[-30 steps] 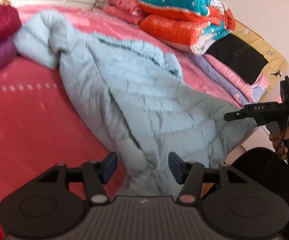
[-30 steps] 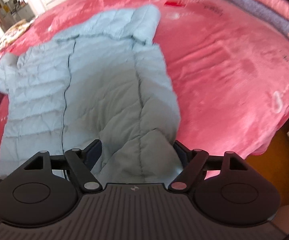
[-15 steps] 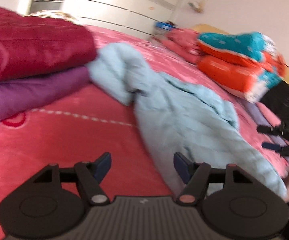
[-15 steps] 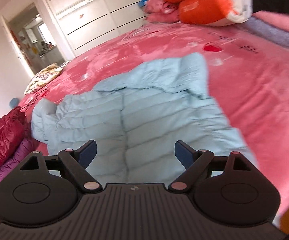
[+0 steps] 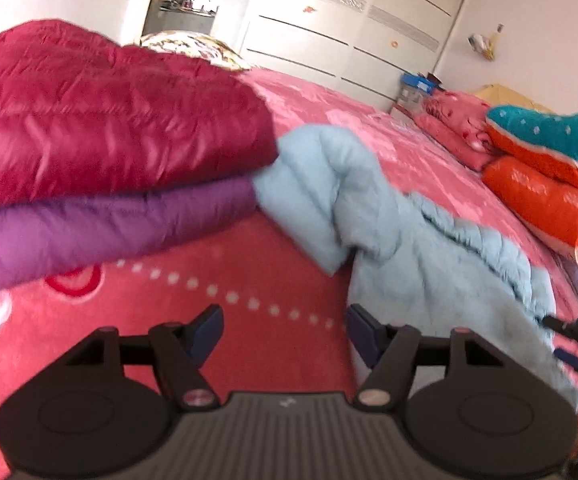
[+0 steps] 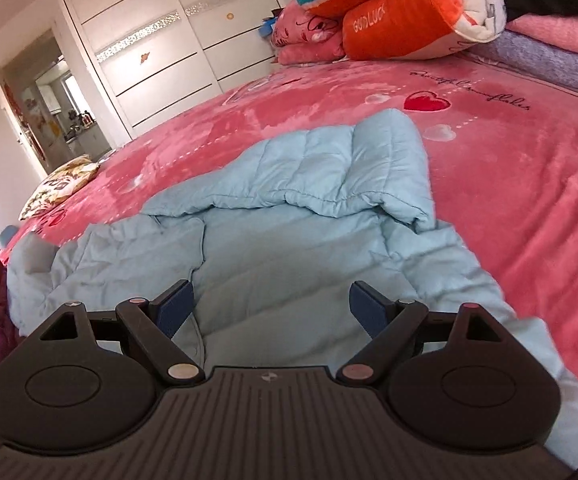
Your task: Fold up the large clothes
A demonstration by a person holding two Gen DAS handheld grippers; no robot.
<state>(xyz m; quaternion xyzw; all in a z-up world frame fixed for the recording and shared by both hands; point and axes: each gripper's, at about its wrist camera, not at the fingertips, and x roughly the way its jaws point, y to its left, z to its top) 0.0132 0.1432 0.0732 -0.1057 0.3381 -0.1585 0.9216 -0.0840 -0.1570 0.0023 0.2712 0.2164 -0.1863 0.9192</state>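
A light blue quilted down jacket (image 6: 289, 240) lies spread on the pink bed cover (image 6: 509, 184), hood toward the far side. In the left wrist view the jacket (image 5: 429, 248) lies to the right, one sleeve reaching toward the folded stack. My left gripper (image 5: 283, 330) is open and empty, low over bare bed cover (image 5: 217, 320) just left of the jacket's edge. My right gripper (image 6: 271, 306) is open and empty, low over the jacket's body. The right gripper also shows at the right edge of the left wrist view (image 5: 577, 340).
A folded dark red jacket (image 5: 101, 116) lies on a folded purple one (image 5: 101, 228) at the left. Rolled orange and teal quilts (image 5: 549, 168) and pink bedding (image 5: 457, 132) pile at the bed's head. White wardrobe doors (image 6: 177, 52) and a doorway (image 6: 49, 100) stand beyond.
Both grippers have let the jacket down onto the bed, dropped lower and tilted up. The left one has swung left, off the jacket and toward the folded stack.
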